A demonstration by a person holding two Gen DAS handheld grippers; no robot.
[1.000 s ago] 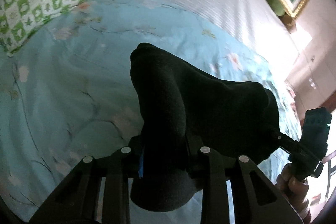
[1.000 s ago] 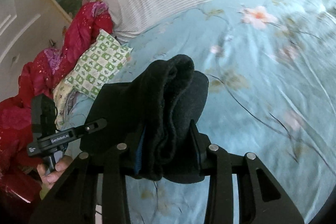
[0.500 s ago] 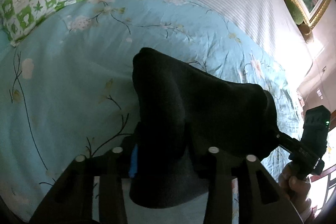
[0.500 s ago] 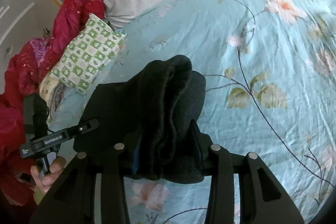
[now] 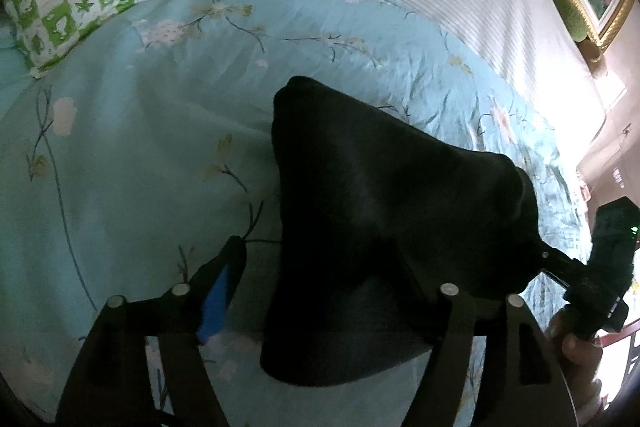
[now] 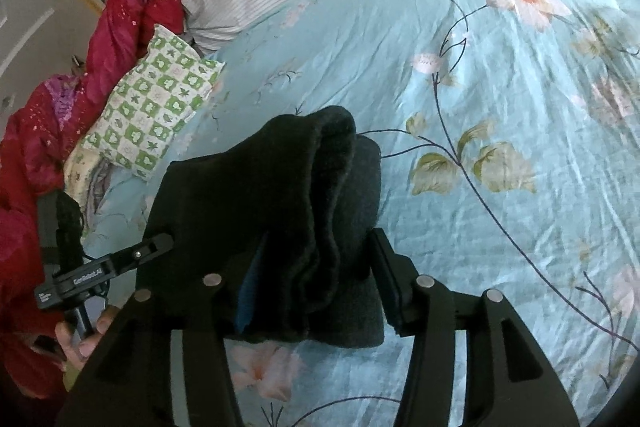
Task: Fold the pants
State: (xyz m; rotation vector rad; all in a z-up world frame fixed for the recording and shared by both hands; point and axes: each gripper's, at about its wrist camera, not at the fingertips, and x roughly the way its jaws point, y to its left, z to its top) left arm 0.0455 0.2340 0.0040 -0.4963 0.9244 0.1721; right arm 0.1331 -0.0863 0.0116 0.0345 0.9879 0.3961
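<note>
Folded black fleece pants, thick bundle, lying on light-blue floral bedsheet — at centre of both wrist views.

Left gripper: jaws just been opening, blue-padded finger at 8 o'clock clear of cloth; released.

Right gripper: jaws likewise just been opening, spread either side of layered edge at 6 o'clock, gaps visible; not clenched.

Bundle resting under own weight — likely final set-down of fold.

Green-checked pillow at 10 o'clock, well apart.
</note>
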